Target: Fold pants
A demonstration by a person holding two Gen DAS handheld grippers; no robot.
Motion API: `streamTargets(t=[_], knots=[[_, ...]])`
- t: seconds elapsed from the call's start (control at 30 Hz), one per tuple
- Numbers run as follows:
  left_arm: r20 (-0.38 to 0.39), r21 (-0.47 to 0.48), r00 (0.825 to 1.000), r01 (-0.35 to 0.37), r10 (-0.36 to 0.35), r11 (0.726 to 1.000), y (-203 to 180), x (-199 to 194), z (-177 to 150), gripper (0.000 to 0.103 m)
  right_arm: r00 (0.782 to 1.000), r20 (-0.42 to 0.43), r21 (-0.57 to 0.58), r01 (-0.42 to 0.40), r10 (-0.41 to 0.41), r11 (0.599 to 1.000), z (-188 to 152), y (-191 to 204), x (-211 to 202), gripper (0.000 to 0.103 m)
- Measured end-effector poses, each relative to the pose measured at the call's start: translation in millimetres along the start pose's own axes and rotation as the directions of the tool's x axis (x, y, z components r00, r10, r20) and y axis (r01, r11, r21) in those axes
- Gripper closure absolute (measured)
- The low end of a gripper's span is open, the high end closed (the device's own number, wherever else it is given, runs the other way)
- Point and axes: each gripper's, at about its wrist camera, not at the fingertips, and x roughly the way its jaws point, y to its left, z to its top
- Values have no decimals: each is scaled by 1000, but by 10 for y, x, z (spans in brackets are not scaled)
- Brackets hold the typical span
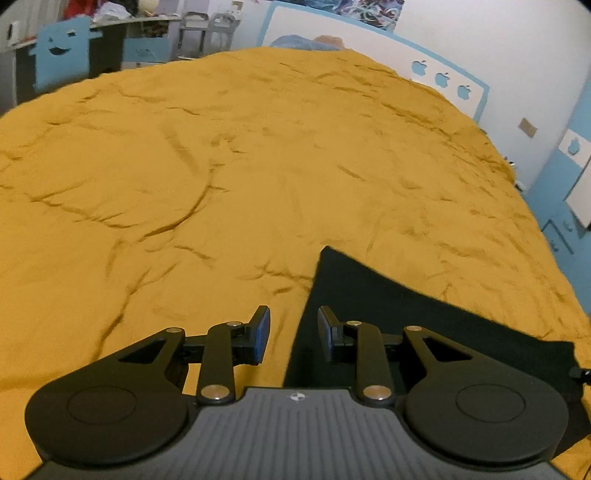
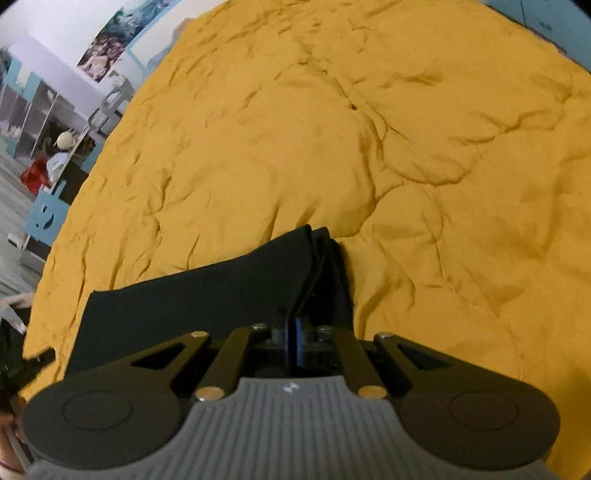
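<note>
- The pants [image 1: 388, 314] are black and lie on a mustard-yellow bedspread [image 1: 221, 166] at its near edge, under and ahead of both grippers
- In the left wrist view the garment shows as a flat dark sheet with one sharp corner pointing toward the far side of the bed; its long left edge runs back toward the camera between the two fingers
- The left gripper [image 1: 293, 334] has its jaws spread apart with a clear gap — the left blue pad [image 1: 263, 334] is over bare yellow cloth and the right pad over the black fabric, and neither presses on anything
- In the right wrist view the pants [image 2: 221, 288] appear as a layered bundle: a flat panel stretches to the left, and several stacked folds rise into a ridge just ahead of the fingertips
- The right gripper [image 2: 294, 341] has its blue pads pressed together, and black fabric comes up to the fingertips — it looks pinched there, though the exact contact is hidden in the dark cloth
- The bedspread is heavily wrinkled, with deep creases across the middle and far right of the bed
- Far behind the bed, a white wall [image 1: 498, 48] has blue trim and small blue apple shapes
- At far left there is cluttered furniture [image 1: 110, 33], partly blurred
</note>
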Motion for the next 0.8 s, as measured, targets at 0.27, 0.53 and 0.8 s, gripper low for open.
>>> streamTargets(t=[0.27,0.53,0.8], knots=[[-83,-72,991,95,-101,993,34,734,289,44,1000,9,18,-14,14,1000,-77,-93,14,103],[-171,-236,960,180,-223,955,151,1245,382,94,999,38,0,-24,24,1000,-126,-67,-58,103],[-84,-151,976,185,-200,971,123,1100,336,95,998,60,-16,-17,18,1000,-120,-60,1,103]])
